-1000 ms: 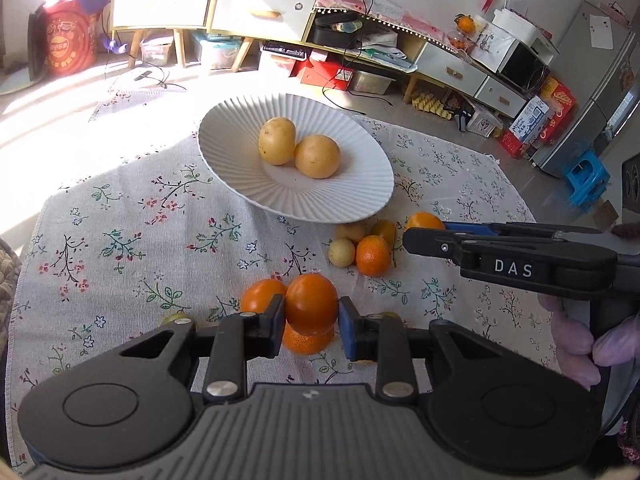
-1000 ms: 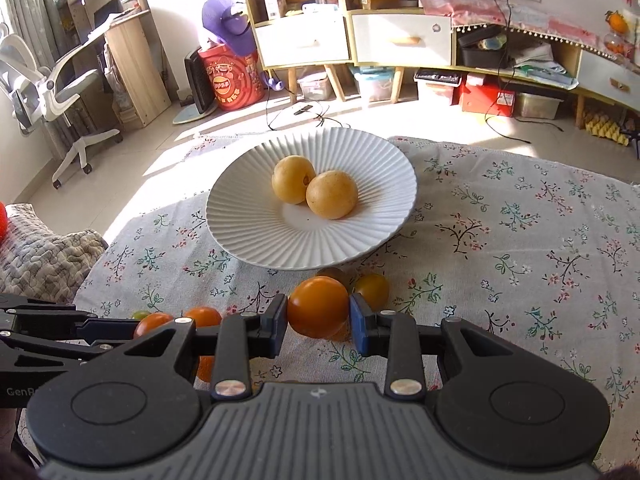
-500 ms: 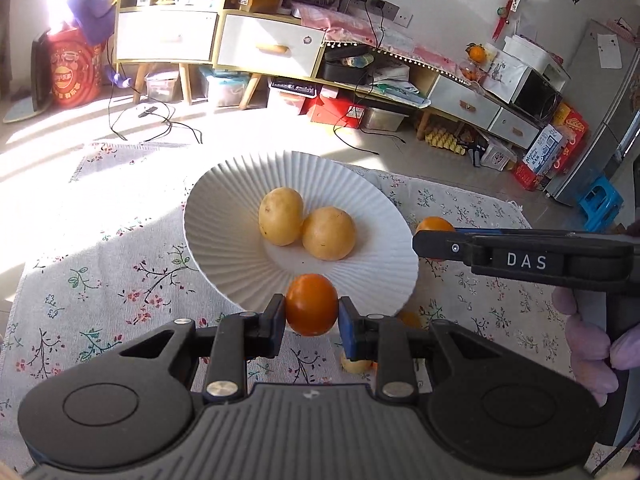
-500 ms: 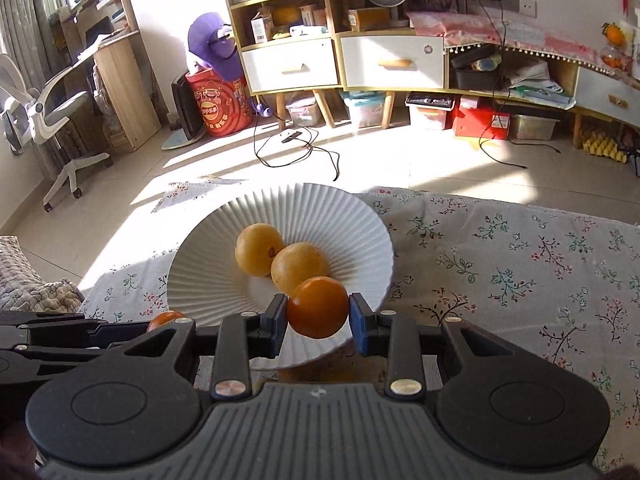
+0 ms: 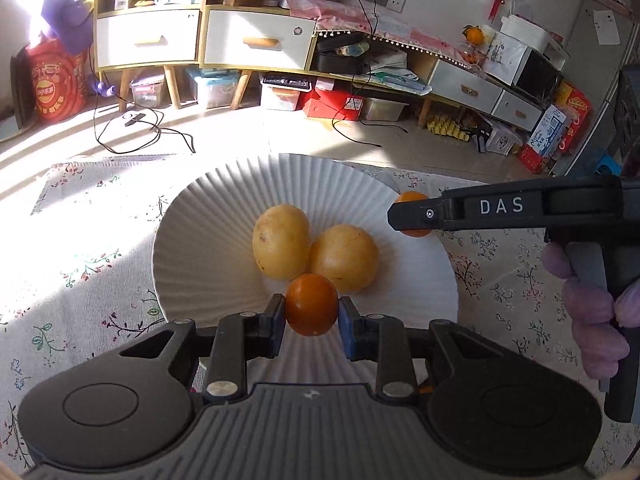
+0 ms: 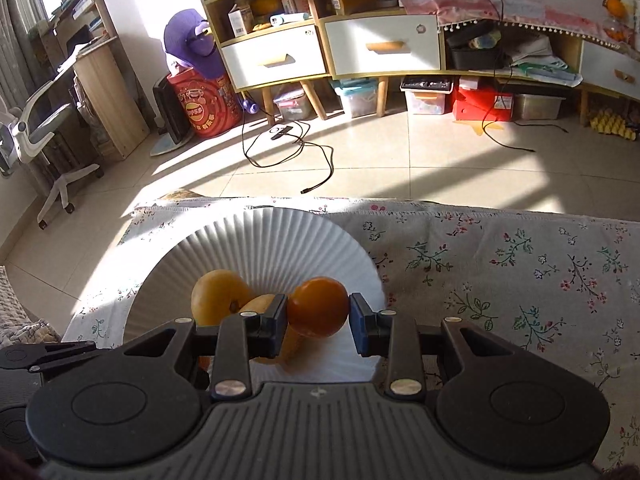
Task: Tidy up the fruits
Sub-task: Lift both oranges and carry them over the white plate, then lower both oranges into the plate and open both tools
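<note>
A white ribbed plate (image 5: 208,216) lies on the floral tablecloth and holds two yellow fruits (image 5: 282,246). My left gripper (image 5: 312,316) is shut on a small orange (image 5: 311,304), held over the plate's near rim, just in front of the yellow fruits. In the right wrist view, my right gripper (image 6: 318,318) is shut on another orange (image 6: 318,306) above the plate (image 6: 276,240), to the right of the yellow fruits (image 6: 218,296). From the left wrist view the right gripper's finger (image 5: 472,210) reaches in over the plate's right edge with its orange (image 5: 412,198) partly hidden.
The floral tablecloth (image 6: 520,264) stretches to the right of the plate, and its far edge (image 5: 100,160) lies just beyond the plate. A gloved hand (image 5: 596,320) holds the right gripper's handle. Cabinets, boxes and floor cables stand beyond the table.
Both grippers have carried their oranges forward from the near part of the cloth to over the plate. The loose fruits on the cloth have dropped out of view.
</note>
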